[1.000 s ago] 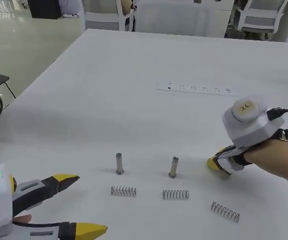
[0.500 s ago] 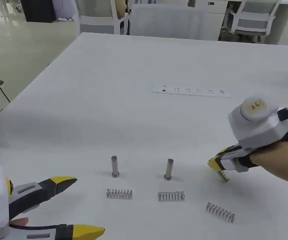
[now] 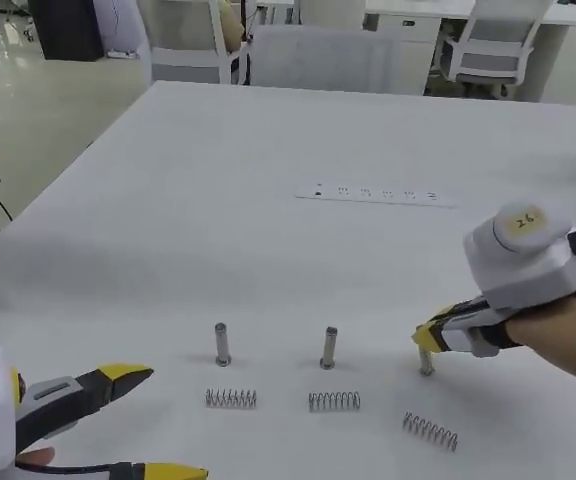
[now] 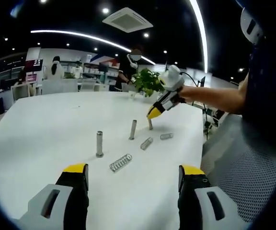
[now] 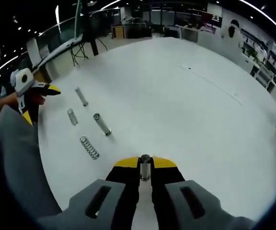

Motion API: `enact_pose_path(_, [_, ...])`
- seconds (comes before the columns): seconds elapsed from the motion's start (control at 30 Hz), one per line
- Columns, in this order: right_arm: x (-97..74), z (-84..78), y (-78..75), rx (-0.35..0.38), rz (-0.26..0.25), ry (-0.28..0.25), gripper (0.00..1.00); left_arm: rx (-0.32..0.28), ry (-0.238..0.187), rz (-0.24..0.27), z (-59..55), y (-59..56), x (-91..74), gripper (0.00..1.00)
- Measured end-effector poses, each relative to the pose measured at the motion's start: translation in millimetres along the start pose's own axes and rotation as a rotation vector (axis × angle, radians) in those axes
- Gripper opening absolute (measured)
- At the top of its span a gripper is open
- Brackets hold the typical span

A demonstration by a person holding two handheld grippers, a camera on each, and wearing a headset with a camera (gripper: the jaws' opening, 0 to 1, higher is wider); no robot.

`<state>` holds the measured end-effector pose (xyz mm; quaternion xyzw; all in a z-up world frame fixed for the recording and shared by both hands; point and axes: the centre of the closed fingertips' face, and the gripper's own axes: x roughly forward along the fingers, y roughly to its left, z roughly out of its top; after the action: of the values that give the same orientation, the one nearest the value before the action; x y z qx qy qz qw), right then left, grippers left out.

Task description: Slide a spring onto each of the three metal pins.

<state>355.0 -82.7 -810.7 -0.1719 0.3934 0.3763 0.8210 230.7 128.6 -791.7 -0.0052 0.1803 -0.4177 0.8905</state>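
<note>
The right gripper (image 3: 430, 342) has its jaws clamped on the third pin (image 3: 426, 362), foot down at the tabletop (image 3: 268, 200). The left gripper (image 3: 158, 422) waits by the near edge, jaws wide and empty. Two pins (image 3: 222, 343) stand alongside, with three springs (image 3: 231, 399) just nearer and bare tabletop beyond. The held pin, slanted a moment ago, is now upright.

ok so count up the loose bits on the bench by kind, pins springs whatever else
metal pins: 3, one of them held in the right gripper
springs: 3
power strip: 1
total: 7
</note>
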Motion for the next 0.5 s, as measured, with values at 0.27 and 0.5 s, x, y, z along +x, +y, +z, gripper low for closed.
enact_pose_path(0.27, [-1.6,-1.1,1.4,-0.008,0.001,-0.007,0.06,0.001,-0.001,0.004,-0.3,-1.0,-2.4,0.73])
enact_pose_path(0.5, [-2.9,-3.8,0.5,-0.016,-0.004,0.004,0.05,0.002,-0.004,0.007,-0.1,-0.1,-1.7,0.73])
